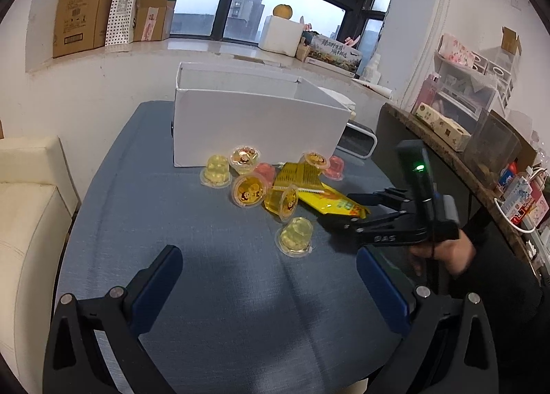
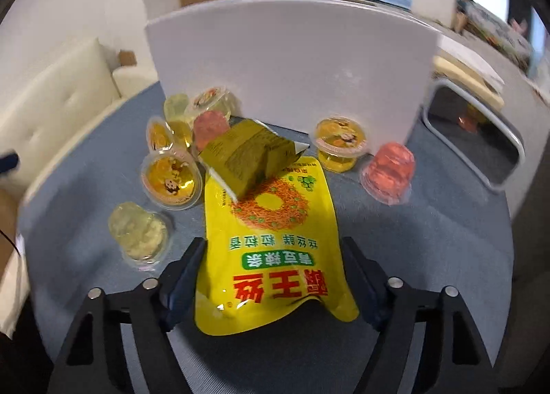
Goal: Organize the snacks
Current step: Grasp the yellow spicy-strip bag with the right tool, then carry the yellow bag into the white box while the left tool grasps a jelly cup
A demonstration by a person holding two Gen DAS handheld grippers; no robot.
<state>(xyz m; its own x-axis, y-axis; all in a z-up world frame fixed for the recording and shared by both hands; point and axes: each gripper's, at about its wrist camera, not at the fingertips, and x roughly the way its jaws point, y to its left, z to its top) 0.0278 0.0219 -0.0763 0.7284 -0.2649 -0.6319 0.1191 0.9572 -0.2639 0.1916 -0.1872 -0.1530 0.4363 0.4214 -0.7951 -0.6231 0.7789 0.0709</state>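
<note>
A yellow snack packet (image 2: 271,246) lies flat on the blue table, its near end between the open fingers of my right gripper (image 2: 275,256); the fingers do not press it. It also shows in the left wrist view (image 1: 330,203). A second, olive-yellow packet (image 2: 247,157) rests on its far end. Several jelly cups lie around: yellow ones (image 2: 170,181) (image 2: 340,143), a pale one (image 2: 139,231) and a pink one (image 2: 388,172). The white box (image 1: 254,119) stands behind them. My left gripper (image 1: 270,273) is open and empty over bare table, short of a pale cup (image 1: 295,236).
A white-framed stand (image 2: 481,143) sits right of the box. A cream sofa (image 1: 27,208) is on the left. A cluttered side shelf (image 1: 481,160) runs along the right. Cardboard boxes (image 1: 86,6) stand on the windowsill.
</note>
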